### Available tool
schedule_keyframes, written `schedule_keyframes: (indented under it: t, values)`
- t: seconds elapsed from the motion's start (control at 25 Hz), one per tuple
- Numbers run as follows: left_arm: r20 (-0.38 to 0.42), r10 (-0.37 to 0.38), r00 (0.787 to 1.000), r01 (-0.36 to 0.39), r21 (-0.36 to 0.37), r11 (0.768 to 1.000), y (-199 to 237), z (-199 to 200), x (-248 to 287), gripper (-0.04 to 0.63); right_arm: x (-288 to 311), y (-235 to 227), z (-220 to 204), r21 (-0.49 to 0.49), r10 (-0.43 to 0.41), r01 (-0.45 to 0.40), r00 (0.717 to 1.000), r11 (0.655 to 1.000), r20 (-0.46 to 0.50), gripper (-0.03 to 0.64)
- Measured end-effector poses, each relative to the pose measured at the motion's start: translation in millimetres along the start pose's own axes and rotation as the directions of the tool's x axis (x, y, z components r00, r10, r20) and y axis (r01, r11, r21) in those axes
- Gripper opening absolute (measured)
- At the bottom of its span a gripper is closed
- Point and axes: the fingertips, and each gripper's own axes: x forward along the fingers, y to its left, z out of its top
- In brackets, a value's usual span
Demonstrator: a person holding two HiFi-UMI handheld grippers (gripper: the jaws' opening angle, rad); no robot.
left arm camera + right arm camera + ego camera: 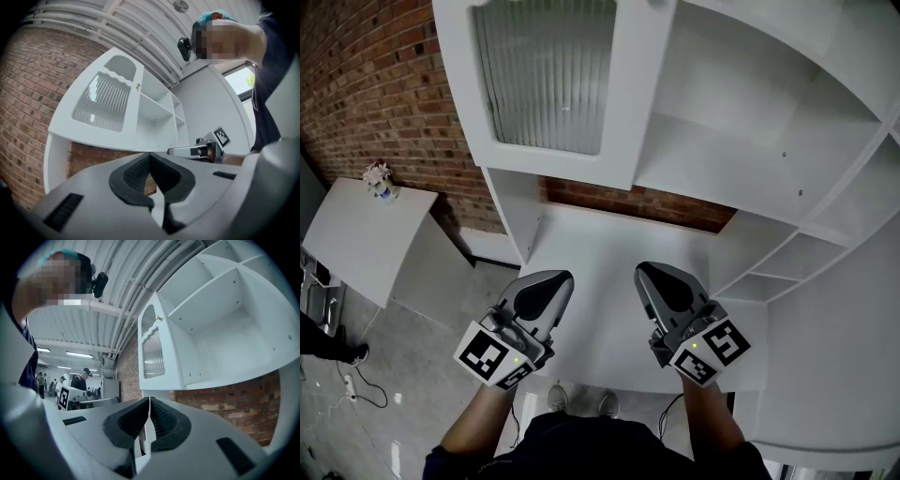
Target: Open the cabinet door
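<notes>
The white cabinet door with a ribbed glass pane sits high at the cabinet's left, beside the open white shelves; it looks shut to me, so all the opening is left; its small knob is untouched. My left tongs and right tongs are pressed together on nothing, low over the white desktop, well below the door.

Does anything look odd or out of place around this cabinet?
Nothing stands out. The ribbed-glass cabinet door sits straight, the shelves beside it look undamaged, and nothing is spilled on the white desk below.
</notes>
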Motion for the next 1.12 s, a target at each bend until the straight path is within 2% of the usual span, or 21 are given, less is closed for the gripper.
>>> schedule_keyframes:
  t: [0.28,0.56,1.12]
  values:
    - [0.012,-0.049,0.999,0.049,-0.007,0.999,25,6,8,0.008,28,-15,24,-0.041,-0.053,0.054,0.998,0.998,0.028,0.023]
    - [0.014,-0.076,0.997,0.076,-0.015,0.997,37,6,20,0.008,47,-32,48,-0.073,-0.071,0.075,0.996,0.994,0.057,0.023]
    - [0.015,-0.039,0.999,0.04,-0.028,0.999,50,1,28,0.008,77,-49,89,-0.134,-0.044,0.061,0.991,0.989,0.127,0.025]
